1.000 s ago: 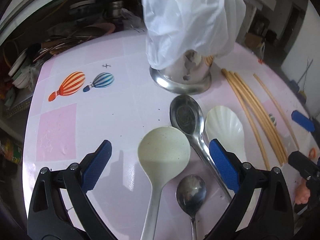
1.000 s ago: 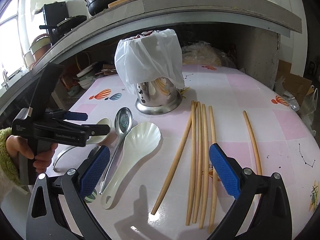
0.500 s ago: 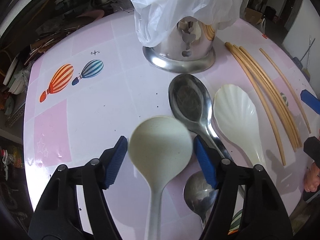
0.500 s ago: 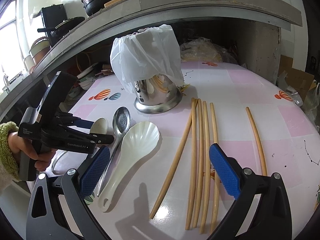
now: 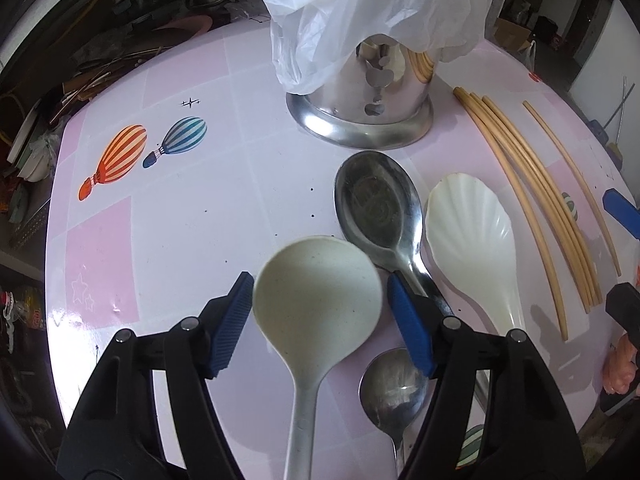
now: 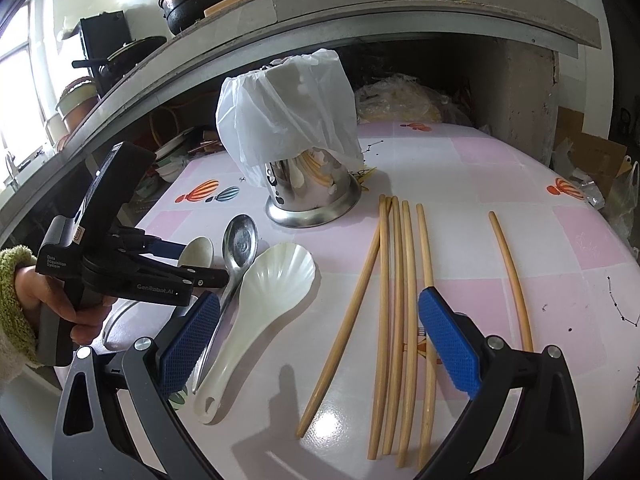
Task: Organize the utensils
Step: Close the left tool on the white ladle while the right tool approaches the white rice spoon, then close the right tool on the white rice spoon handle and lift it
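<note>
The left gripper point(image 5: 320, 312) clamps the cream ladle point(image 5: 316, 304) by its round bowl – handle trailing back toward the hand, the steel holder point(image 5: 360, 120) straight ahead – while the right gripper point(image 6: 318, 340) hangs open above the chopsticks point(image 6: 396, 280).

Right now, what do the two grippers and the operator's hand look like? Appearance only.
Both grippers, left and right, have black plastic arms with silver rivets and ribbed blue pads. The left unit's black body carries white lettering. The hand on it wears a fuzzy green cuff.
</note>
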Demonstrator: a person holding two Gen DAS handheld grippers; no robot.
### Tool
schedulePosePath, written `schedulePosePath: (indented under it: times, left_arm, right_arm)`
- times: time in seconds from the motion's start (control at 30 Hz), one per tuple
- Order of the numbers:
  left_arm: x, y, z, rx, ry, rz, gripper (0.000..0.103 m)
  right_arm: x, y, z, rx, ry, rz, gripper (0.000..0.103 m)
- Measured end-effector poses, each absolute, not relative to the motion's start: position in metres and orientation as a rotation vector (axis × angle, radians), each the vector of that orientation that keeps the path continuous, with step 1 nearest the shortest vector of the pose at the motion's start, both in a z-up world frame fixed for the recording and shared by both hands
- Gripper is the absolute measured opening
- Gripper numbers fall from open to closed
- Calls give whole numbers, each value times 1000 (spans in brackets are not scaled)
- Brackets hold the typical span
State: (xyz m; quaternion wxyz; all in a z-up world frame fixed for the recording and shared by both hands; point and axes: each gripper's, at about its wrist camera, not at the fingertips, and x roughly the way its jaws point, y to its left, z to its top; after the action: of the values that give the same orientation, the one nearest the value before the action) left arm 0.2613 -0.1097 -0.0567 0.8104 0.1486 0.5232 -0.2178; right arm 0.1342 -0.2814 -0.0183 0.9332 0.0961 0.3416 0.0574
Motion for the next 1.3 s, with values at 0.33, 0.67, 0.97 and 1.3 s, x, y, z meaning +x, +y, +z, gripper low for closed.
schedulePosePath:
  times: [0.33,0.67,0.97,1.3]
  left_arm:
    - [263,-85,-51,229,1090,-418,55]
    - [246,-53,-15,121,974,-351,55]
    - [221,-31,2,47,922,-323,55]
    - [214,-15,5,-2,899,-333,55]
  right_arm:
    - [132,-281,-15,204,692,131,97]
    - [167,-317,-16,455,758,297,92]
    - [219,-308,-36,457,919,419,62]
    - [247,-285,-53,339,1005,441,38]
